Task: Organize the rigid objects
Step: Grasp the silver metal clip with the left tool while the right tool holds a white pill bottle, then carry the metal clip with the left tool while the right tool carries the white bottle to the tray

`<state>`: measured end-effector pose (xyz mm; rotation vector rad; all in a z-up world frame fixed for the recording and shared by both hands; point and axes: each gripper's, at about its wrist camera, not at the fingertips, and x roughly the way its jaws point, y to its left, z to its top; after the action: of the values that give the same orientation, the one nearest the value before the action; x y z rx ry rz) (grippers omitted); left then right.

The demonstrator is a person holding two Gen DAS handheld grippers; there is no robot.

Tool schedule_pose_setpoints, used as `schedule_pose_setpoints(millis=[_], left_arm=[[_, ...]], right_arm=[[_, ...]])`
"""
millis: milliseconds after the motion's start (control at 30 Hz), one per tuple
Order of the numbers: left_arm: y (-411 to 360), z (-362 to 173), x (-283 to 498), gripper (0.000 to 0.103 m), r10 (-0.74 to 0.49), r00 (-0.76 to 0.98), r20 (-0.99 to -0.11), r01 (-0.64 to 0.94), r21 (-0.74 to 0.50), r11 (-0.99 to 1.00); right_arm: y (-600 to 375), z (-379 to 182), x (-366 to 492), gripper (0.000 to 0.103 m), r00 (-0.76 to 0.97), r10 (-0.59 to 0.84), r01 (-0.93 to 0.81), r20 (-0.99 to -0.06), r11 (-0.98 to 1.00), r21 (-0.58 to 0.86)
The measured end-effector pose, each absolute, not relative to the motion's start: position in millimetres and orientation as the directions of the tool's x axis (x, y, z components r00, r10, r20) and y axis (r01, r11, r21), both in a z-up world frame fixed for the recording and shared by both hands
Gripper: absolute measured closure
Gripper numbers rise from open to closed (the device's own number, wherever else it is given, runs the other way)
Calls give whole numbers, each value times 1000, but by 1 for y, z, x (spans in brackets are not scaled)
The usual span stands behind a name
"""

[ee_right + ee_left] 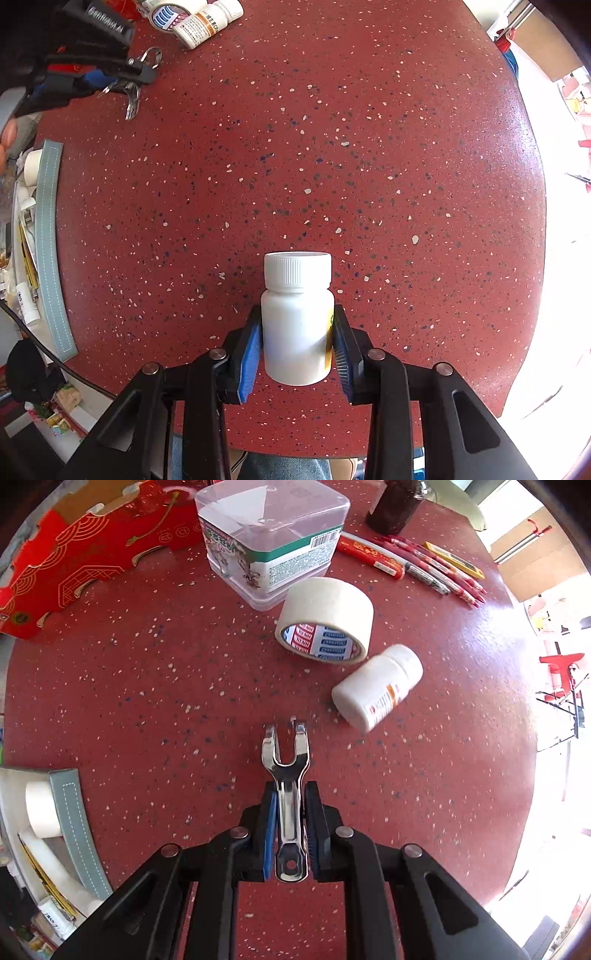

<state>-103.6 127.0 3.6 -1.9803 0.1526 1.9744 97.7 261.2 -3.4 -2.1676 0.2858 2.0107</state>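
Note:
My left gripper (290, 794) is shut on a shiny metal forked tool (286, 771) and holds it above the red speckled table (147, 686). Ahead of it lie a roll of masking tape (327, 618) and a white pill bottle (378, 686) on its side. My right gripper (297, 325) is shut on a second white pill bottle (296, 321), cap pointing away, above the table (332, 166). The left gripper (122, 79) with its tool shows at the top left of the right wrist view, near the tape (168, 14) and the lying bottle (207, 22).
A clear plastic box (271, 535), a red cardboard piece (85, 561), several pens (424, 565) and a dark jar (397, 504) sit at the far side. A grey-rimmed bin (72, 823) holding small items stands at the left, also in the right wrist view (50, 236).

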Motion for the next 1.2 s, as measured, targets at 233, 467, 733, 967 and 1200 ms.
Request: schedule_pose_setpoints(millis=[233,467,733,967,1200], left_arm=[[89,28,-32,88,182,17,-983,-403,-173,-899],[64,44,21,88,177,35,-984,-477,-172,-862],[25,72,33,88,185,-45,-982,-502,-137,-854],[-42,86,32,88,193,-113,-975,-390,-135,-911],[-101,86,34,88,156,-157,-975,-266,-110,-958]], right_arm=[[243,14,102,66,60,-15,-225,-998,-974,1],[196,34,106,66,48,15,-153,-999,-988,-22],[131,61,102,66,17,64,-71,-998,-995,-65],[73,89,86,66,-44,98,41,-994,-994,-100],[37,83,65,66,-63,87,204,-994,-974,-98]])
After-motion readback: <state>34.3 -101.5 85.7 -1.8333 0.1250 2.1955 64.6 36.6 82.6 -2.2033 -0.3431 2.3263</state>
